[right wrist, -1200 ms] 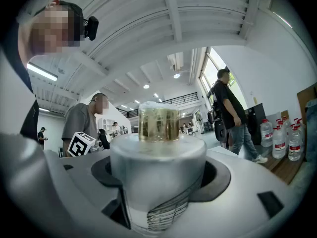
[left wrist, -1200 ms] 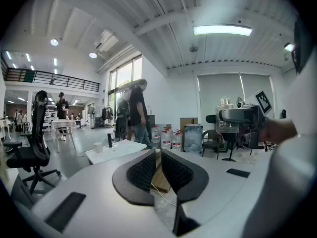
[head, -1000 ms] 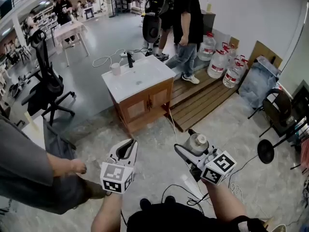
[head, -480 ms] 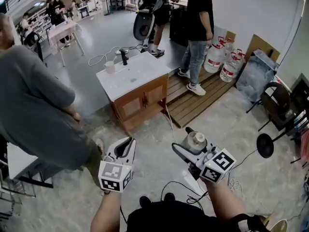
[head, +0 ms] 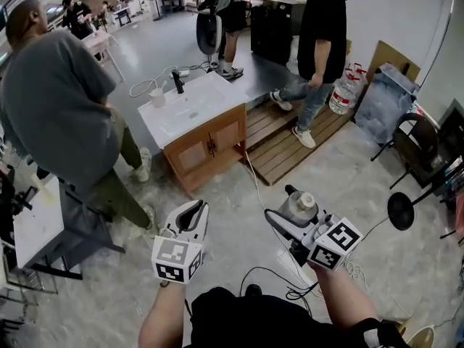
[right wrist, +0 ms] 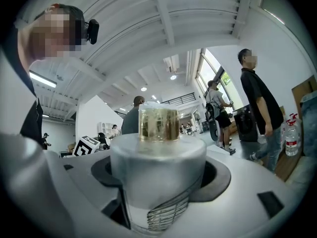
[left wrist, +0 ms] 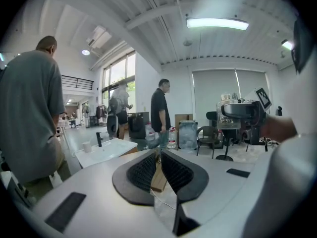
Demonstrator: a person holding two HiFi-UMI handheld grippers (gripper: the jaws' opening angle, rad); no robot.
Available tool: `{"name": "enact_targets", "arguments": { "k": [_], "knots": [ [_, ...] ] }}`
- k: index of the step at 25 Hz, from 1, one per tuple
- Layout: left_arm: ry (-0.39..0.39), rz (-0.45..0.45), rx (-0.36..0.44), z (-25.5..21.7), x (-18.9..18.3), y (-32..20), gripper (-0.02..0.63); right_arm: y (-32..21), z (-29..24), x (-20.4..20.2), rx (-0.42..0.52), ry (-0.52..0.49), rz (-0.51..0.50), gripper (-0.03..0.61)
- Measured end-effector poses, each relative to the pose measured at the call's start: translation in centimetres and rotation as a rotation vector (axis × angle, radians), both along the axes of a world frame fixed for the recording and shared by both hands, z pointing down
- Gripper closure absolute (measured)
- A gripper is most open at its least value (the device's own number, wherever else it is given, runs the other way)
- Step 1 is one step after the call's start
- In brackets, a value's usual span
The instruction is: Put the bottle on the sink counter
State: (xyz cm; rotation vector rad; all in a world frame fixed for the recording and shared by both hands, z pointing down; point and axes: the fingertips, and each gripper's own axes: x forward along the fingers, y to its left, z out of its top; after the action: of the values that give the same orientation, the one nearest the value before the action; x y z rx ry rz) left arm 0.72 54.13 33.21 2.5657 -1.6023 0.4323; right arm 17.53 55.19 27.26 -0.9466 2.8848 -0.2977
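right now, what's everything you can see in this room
bottle: one, frosted grey, gold cap, in the right gripper
sink counter: one, white top, wooden cabinet, ahead
cup: one, white, counter's far-left corner
faucet: one, black, beside the cup
wooden platform: one, brown, right of the counter
bystander: one, grey shirt, left
bystander in black: one, far right
left gripper: white, jaws together, empty
right gripper: white, shut on the bottle

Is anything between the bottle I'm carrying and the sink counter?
Nothing visible blocks it: only bare floor and a thin cable lie between the bottle in the right gripper and the sink counter. A person in grey stands close beside it.
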Motion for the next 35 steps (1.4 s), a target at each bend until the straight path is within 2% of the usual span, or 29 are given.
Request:
{"name": "enact_targets", "arguments": {
  "k": [6,13,27,35],
  "knots": [
    [0.008,-0.003,-0.011,0.7,1.2,-1.0,0.575,-1.0,1.0,1.4,-0.028,0.011,0.001,0.23],
    [0.023,-0.001,-0.01,1.2,0.6,-5.9,0.577,-6.0,1.7,1.0,-0.04,0.017,0.017,0.23],
    [0.022,0.013,0.005,1.1,-7.5,-23.6,0.577,-23.4,0.6,-7.4,-0.025,0.023,0.017,0.23],
    [0.032,0.031,0.005,0.8,-12.4,-31.1,0.575,-31.0,-0.4,-12.4,-0.007,0.009,0.027,0.23]
  ]
}}
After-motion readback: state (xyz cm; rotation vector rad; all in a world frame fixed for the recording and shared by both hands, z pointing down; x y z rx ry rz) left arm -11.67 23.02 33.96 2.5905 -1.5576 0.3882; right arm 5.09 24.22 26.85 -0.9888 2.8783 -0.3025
